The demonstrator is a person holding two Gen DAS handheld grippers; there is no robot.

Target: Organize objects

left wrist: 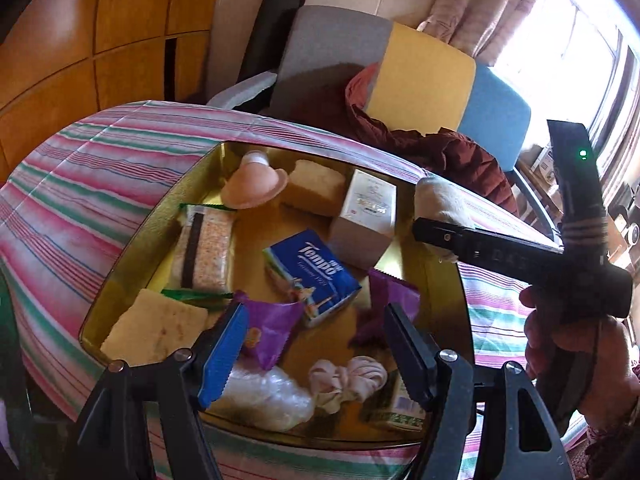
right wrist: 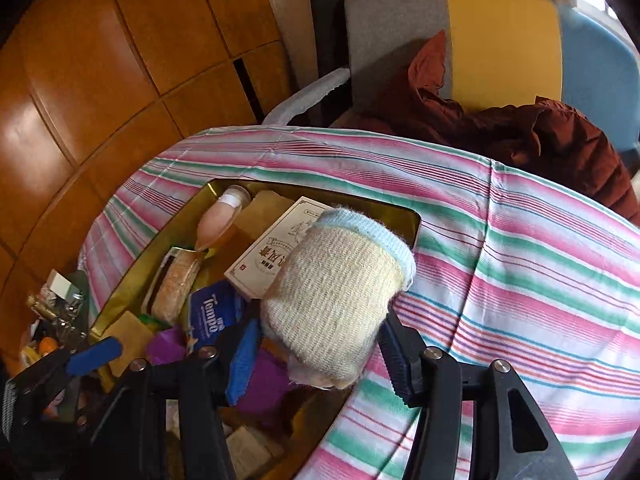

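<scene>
Striped cloth (right wrist: 520,240) under gold tray (left wrist: 132,240). Right gripper (right wrist: 320,340) pinching sock (right wrist: 336,288) at tray's right edge, likely mid-placement; release inside next. Left gripper (left wrist: 312,344) spread, empty, above tray's near end.

Left gripper (left wrist: 312,344) of matte black plastic arms, silver pivot screws, ridged blue pad on one finger, right gripper (right wrist: 318,354) built alike, black handle with green LED, bare-skinned right hand (left wrist: 576,344)

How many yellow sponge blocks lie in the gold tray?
2. One sponge block sits in the near left corner of the gold tray; the other sponge block lies at the far side beside the white box. Others may be hidden.
</scene>
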